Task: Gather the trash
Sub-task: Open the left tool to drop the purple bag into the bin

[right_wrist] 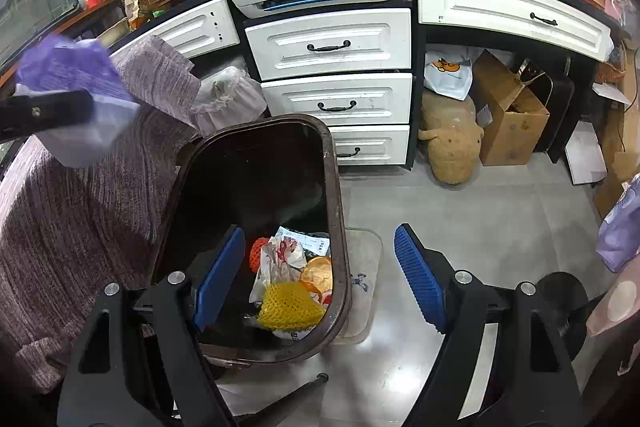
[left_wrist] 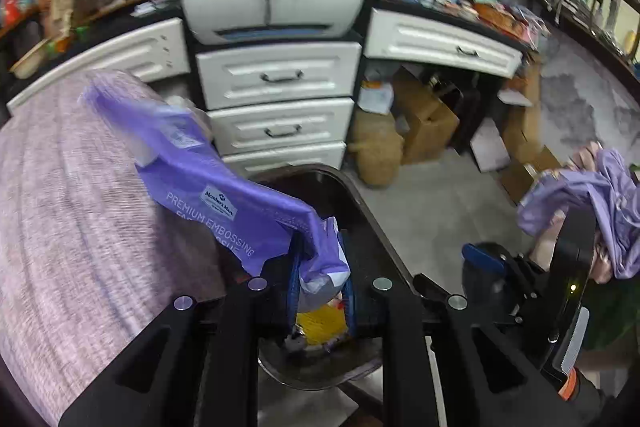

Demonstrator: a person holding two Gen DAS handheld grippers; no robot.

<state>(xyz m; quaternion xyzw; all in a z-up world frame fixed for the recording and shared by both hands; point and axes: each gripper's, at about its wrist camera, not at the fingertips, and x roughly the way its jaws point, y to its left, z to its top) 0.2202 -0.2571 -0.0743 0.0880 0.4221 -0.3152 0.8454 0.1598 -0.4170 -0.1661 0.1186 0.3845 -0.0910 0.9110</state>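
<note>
Left gripper (left_wrist: 322, 267) has its jaws clamped on a purple tissue wrapper (left_wrist: 224, 195), dangling over the dark trash bin (right_wrist: 336, 195) mid-frame. Right gripper (right_wrist: 320, 279) hangs above the bin, jaws wide apart around nothing. Yellow netting (right_wrist: 290, 305) sits inside, purple blanket (right_wrist: 80, 207) at left, white drawers (right_wrist: 332, 43) behind.

The left gripper (left_wrist: 322, 267) has its jaws clamped on a purple tissue wrapper (left_wrist: 224, 203) above the dark trash bin (left_wrist: 360, 195), where a yellow mesh (left_wrist: 320, 323) lies inside.
</note>
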